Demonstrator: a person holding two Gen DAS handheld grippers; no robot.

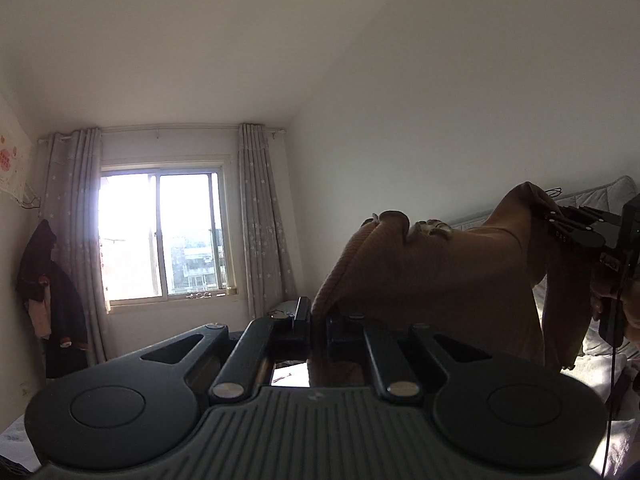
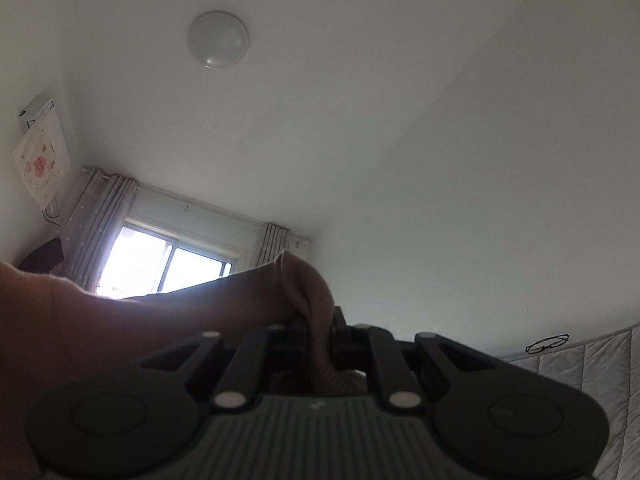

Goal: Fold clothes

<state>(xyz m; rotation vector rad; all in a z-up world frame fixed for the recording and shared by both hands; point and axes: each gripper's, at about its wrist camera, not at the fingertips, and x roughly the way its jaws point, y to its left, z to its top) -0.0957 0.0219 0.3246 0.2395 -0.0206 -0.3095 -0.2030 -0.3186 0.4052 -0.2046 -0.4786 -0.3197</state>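
Observation:
A brown ribbed knit garment [image 1: 432, 272] is held up in the air between both grippers. My left gripper [image 1: 319, 322] is shut on one ribbed edge of it. The garment stretches right to my right gripper [image 1: 554, 210], seen at the far right, shut on its other corner. In the right wrist view my right gripper [image 2: 320, 328] is shut on a ribbed fold of the same garment [image 2: 160, 320], which spreads left across the view. Both cameras tilt up toward the ceiling.
A bright window [image 1: 160, 236] with grey curtains [image 1: 260, 232] is on the far wall. Dark clothes [image 1: 52, 300] hang at the left. A grey quilted headboard [image 2: 580, 364] stands at the right. A round ceiling lamp [image 2: 218, 40] is overhead.

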